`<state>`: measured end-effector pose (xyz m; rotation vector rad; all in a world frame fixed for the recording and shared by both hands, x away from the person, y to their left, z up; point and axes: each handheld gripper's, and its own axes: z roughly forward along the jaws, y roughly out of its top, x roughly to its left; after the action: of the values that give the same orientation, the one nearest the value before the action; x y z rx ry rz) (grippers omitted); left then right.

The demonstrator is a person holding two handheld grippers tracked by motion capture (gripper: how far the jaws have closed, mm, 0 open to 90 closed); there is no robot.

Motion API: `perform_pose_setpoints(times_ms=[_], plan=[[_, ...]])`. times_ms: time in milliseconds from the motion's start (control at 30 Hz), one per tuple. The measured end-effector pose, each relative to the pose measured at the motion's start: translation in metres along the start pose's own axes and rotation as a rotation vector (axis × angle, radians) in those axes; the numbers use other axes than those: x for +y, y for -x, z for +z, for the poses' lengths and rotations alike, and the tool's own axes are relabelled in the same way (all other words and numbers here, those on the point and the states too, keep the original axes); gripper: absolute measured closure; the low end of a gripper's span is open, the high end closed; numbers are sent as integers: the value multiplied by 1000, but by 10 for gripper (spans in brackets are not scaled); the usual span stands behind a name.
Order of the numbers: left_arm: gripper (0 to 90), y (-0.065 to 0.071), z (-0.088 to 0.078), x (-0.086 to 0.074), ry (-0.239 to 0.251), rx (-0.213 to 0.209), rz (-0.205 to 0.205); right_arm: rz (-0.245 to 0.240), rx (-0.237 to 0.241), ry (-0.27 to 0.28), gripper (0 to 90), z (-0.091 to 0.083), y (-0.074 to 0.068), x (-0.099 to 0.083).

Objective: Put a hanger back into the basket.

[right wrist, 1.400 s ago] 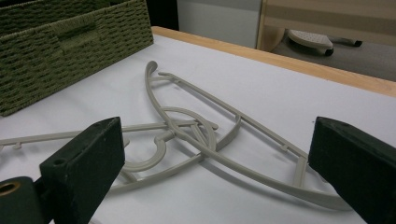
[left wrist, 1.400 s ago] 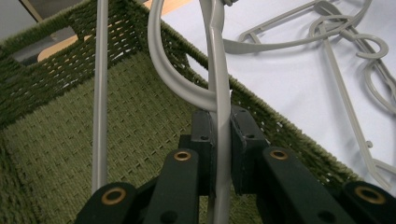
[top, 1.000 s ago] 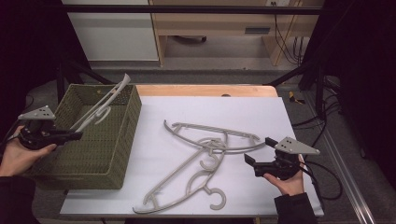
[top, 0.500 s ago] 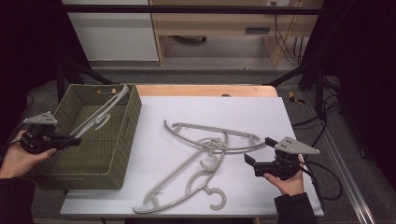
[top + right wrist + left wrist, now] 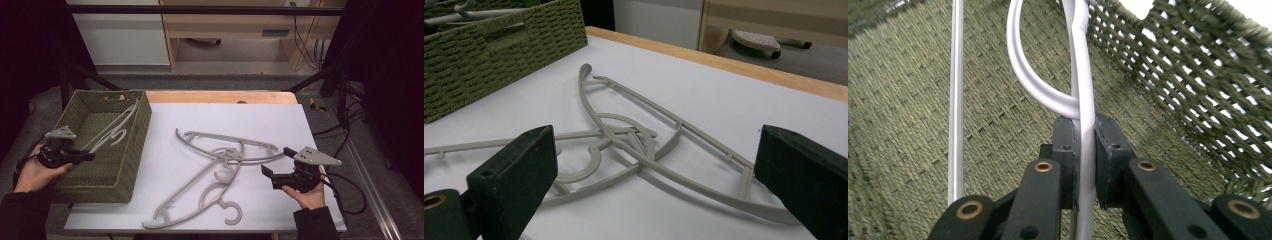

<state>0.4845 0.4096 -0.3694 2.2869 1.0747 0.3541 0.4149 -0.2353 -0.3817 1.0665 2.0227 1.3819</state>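
Gripped hanger (image 5: 111, 131) lengthwise along basket (image 5: 131, 150)

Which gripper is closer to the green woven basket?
Left. The left gripper is inside the green woven basket, shut on a grey plastic hanger. The right gripper sits across the white table, open.

Probably a lab: dark frame (image 5: 200, 9) around the white-topped table (image 5: 320, 125), cables (image 5: 302, 35) trailing.

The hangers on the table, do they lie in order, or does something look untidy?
Untidy: the two hangers on the white table lie crossed, the upper hanger over the lower hanger, hooks entangled. A third hanger sits tilted in the green basket.
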Motion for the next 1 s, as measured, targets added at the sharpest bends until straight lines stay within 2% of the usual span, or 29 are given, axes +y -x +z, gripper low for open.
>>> perform_pose_setpoints(times_ms=[67, 100, 133, 167, 233, 300, 367, 433, 533, 600, 700, 767, 1000], plan=[[810, 0, 1, 1, -8, -1, -4, 0, 1, -1, 40, 0, 0, 0], [808, 0, 2, 1, -9, -10, -21, 0, 1, 0, 40, 0, 0, 0], [806, -1, 3, 1, -38, -5, -12, -1, 1, 0, 40, 0, 0, 0], [804, -1, 3, 1, -38, -5, -12, 0, 2, 1, 40, 0, 0, 0], [802, 1, 8, 3, -93, 23, -24, 2, 3, 2, 40, 0, 0, 0], [795, 1, 11, 3, -131, 31, -5, -1, 2, 3, 40, -1, 0, 0], [790, 2, 11, 4, -126, 32, -2, -1, 3, 4, 40, -1, 0, 0], [753, 3, 7, 3, -74, 24, -17, -1, 1, 3, 40, -1, 0, 0], [690, 4, -3, 5, 1, 45, -34, -1, 2, 3, 40, 0, 0, 0], [636, 6, -10, 8, 39, 62, -31, -1, 2, 2, 40, -1, 0, 0], [505, 12, -20, 12, 130, 85, -25, 4, 2, 4, 40, -2, 0, 1], [454, 17, -25, 15, 173, 85, -18, 3, 1, 8, 40, -2, 0, 1], [231, 43, -29, 27, 272, 109, -9, 5, 3, 13, 37, -3, 0, 1]])
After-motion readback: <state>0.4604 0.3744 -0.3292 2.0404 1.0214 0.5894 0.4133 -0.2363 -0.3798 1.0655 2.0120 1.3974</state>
